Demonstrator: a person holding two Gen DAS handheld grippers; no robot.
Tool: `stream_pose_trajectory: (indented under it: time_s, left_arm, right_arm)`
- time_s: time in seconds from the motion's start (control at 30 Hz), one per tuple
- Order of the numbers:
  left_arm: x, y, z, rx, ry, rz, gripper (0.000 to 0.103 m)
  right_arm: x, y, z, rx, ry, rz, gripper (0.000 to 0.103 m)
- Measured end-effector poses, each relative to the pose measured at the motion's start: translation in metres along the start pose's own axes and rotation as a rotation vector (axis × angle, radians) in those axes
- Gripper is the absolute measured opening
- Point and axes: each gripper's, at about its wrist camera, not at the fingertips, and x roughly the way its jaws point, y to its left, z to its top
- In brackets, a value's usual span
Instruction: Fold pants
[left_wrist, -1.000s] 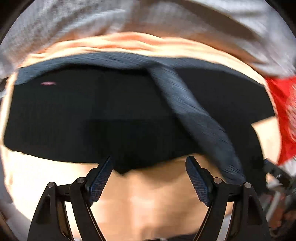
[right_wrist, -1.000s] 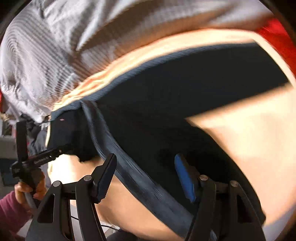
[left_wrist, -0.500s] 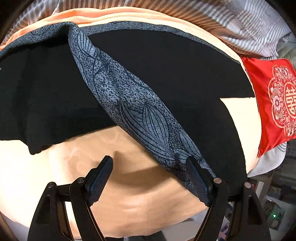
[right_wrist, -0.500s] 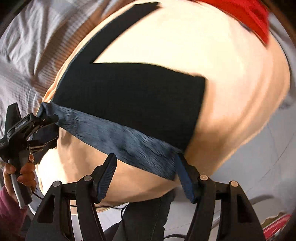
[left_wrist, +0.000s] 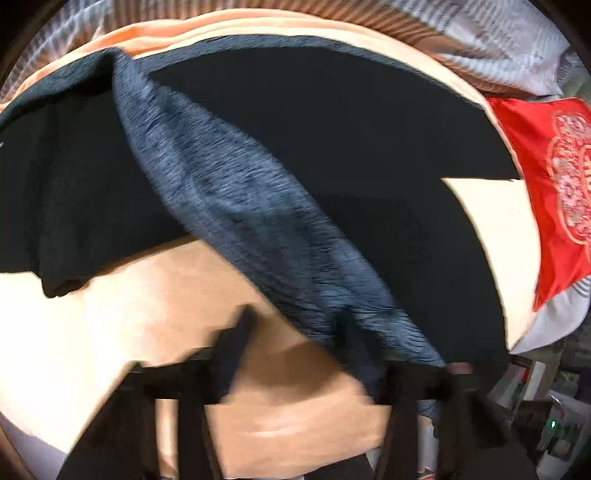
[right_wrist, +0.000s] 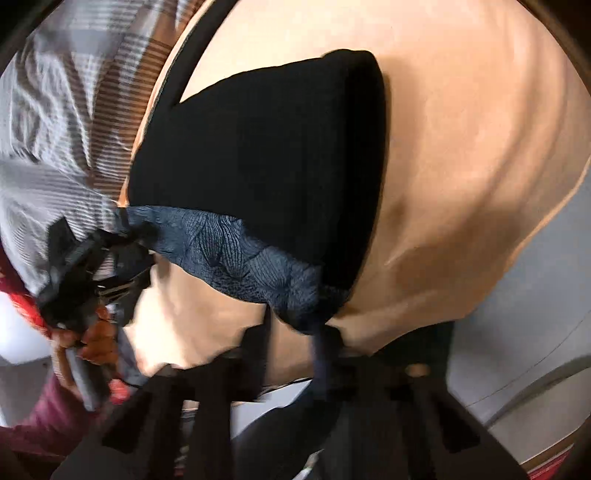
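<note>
Black pants (left_wrist: 332, 147) with a blue-grey patterned waistband (left_wrist: 240, 206) lie on a peach bed sheet (left_wrist: 110, 332). In the left wrist view my left gripper (left_wrist: 295, 328) stands at the near end of the waistband, jaws partly closed and blurred, the right finger touching the band. In the right wrist view the pants (right_wrist: 266, 155) lie doubled, with the waistband (right_wrist: 240, 258) stretched between both grippers. My right gripper (right_wrist: 295, 332) has closed in around the band's corner. My left gripper (right_wrist: 99, 266) shows at the left, at the other end of the band.
A red embroidered cushion (left_wrist: 554, 184) lies at the right of the bed. A grey striped duvet (right_wrist: 55, 129) is bunched along the far side. The bed edge and grey floor (right_wrist: 517, 332) are close to the right gripper.
Both grippers' jaws have narrowed from wide open. The right gripper has closed onto the waistband corner, and the pants now look folded over on themselves. Both views are blurred by motion.
</note>
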Motion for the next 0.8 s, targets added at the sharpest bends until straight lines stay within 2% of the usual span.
stream_pose_trajectory:
  time_s: [0.03,0.23,0.37,0.53,0.67,0.8]
  left_arm:
    - [0.001,-0.001,0.001,-0.012,0.022,-0.031,0.012]
    - [-0.028,-0.015,0.018,-0.047,-0.012,-0.094,0.012]
    - [-0.055,-0.027,0.043,-0.041,-0.071,-0.136,0.012]
    - [-0.069,-0.039,0.088,-0.057,-0.115,-0.164,0.012]
    - [-0.062,-0.054,0.133,-0.056,-0.147,-0.158,0.012]
    - [-0.049,-0.065,0.176,-0.040,-0.183,-0.120,0.012]
  right_arm:
    - [-0.004,0.001,0.003,0.001,0.008,0.027,0.008]
    - [-0.031,0.040,0.029,-0.083,0.046,0.138,0.007]
    - [-0.056,0.078,0.065,-0.147,0.008,0.197,0.007]
    - [-0.078,0.114,0.132,-0.214,-0.051,0.238,0.007]
    - [-0.080,0.142,0.208,-0.287,-0.073,0.211,0.007]
    - [-0.069,0.145,0.281,-0.281,-0.068,0.172,0.007]
